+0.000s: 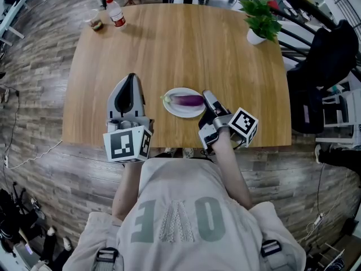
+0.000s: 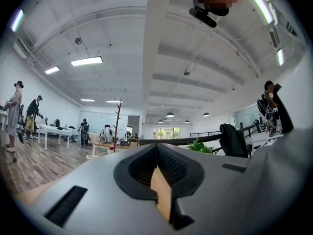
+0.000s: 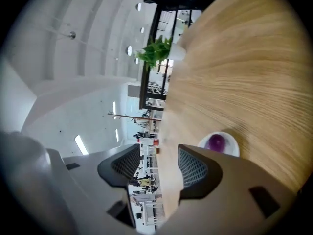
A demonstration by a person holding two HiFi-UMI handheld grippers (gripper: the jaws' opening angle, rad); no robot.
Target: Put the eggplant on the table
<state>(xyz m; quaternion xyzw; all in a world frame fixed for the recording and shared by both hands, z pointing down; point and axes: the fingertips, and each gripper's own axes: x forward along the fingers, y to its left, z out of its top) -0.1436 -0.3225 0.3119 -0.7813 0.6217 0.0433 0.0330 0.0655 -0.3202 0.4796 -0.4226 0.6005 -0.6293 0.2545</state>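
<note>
Only the head view takes in the whole layout: a wooden table with a white plate near its front edge and the eggplant lying across the plate, purple, its stem end toward the left. It rests on the plate, not on the bare wood. The left gripper sits just left of the plate and the right gripper is at the plate's right rim, close beside the eggplant.

The left gripper view shows neither plate nor eggplant. It looks level across the room at ceiling lights, distant people, a coat stand and the potted plant. The left gripper has its jaws together, with only a thin sliver of wood colour showing below the tips and nothing held.

The right gripper view is rolled, so the table stands along the right side. The right gripper has its jaws wide apart and only the far room shows between them. The plate and the eggplant appear just beyond the right-hand jaw, outside the gap. The potted plant shows at the far edge.

At the table's far left corner the head view shows a bottle with a red cap and a small glass with something dark in it. The potted plant stands in a white pot at the far right.

The bottle's label is too small to read. Each marker cube carries black-and-white square patterns, and the person's shirt has large pale letters, seen upside down and not clearly legible
</note>
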